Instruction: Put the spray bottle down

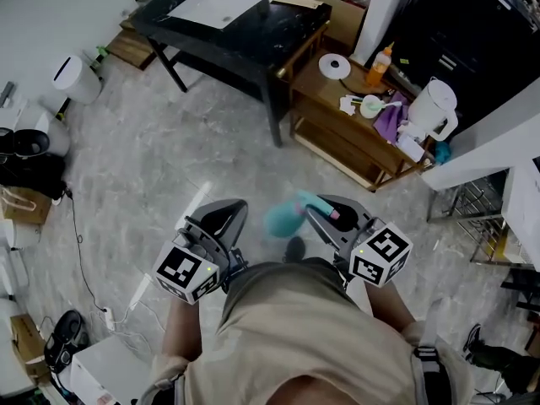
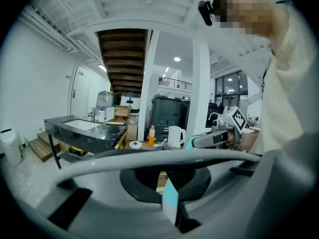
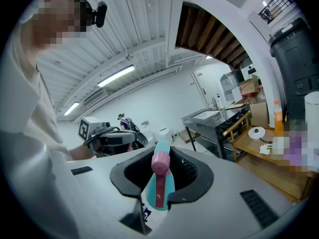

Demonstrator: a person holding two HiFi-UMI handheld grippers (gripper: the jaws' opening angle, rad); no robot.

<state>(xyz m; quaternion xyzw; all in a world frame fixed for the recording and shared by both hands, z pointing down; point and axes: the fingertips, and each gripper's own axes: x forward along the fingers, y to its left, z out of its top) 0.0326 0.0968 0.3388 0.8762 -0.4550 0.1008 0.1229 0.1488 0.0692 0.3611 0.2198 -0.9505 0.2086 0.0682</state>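
Item: spray bottle [image 1: 283, 219], teal body, pink nozzle. It is pinched in the right gripper [image 1: 327, 215] and held over the floor [image 1: 211, 133], well apart from the black table [image 1: 253, 32] and wooden shelf [image 1: 337, 99] ahead. Left gripper [image 1: 226, 219]: jaws apparently pressed together, nothing between. Step, as judged: transit, bottle not yet set down. Next move calls for reaching a surface, lowering the bottle upright, then spreading the right jaws.

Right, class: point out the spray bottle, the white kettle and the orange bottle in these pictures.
spray bottle [image 3: 160, 163]: right gripper view, on its pink spray head.
white kettle [image 1: 434, 106]: head view, on the middle of its body.
orange bottle [image 1: 379, 66]: head view, on its body below the cap.
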